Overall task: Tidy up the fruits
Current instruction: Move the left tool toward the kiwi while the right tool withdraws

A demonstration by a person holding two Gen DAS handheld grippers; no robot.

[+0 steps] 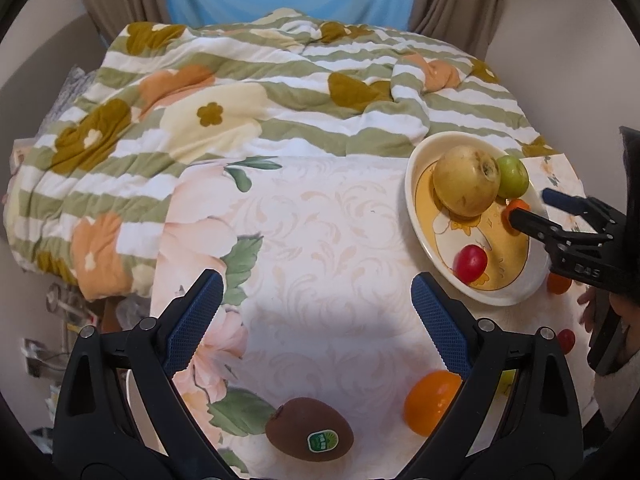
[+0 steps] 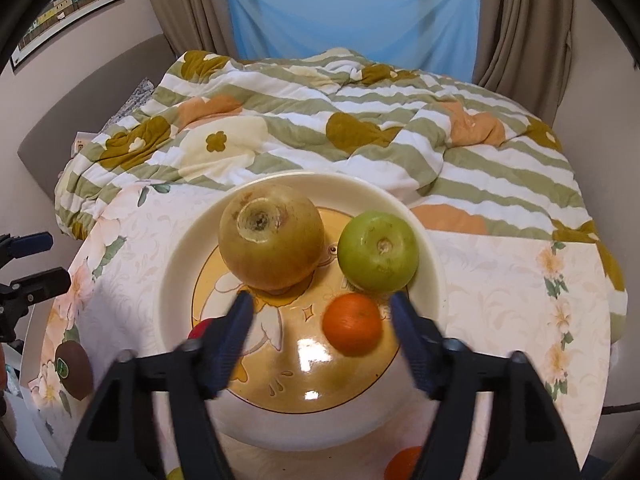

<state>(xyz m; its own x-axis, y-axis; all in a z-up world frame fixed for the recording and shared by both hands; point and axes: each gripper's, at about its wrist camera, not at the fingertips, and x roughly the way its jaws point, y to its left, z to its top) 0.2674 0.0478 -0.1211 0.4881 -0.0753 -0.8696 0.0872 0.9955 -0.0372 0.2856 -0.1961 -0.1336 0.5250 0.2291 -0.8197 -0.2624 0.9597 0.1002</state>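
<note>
A cream plate (image 2: pixel 434 272) holds a big yellow-brown fruit (image 2: pixel 271 240), a green apple (image 2: pixel 378 255), a small orange (image 2: pixel 352 324) and a red fruit (image 2: pixel 199 329). My right gripper (image 2: pixel 322 304) is open just above the plate, the small orange between its fingers, apart from them. It also shows in the left wrist view (image 1: pixel 534 206). My left gripper (image 1: pixel 316 288) is open and empty over the tablecloth. A kiwi (image 1: pixel 309 429) and an orange (image 1: pixel 432 400) lie on the cloth near it.
A small orange fruit (image 1: pixel 559 283), a red one (image 1: pixel 566 340) and a green one (image 1: pixel 507 378) lie on the floral tablecloth (image 1: pixel 320 240) right of the left gripper. A striped flowered quilt (image 1: pixel 240 92) lies behind the table.
</note>
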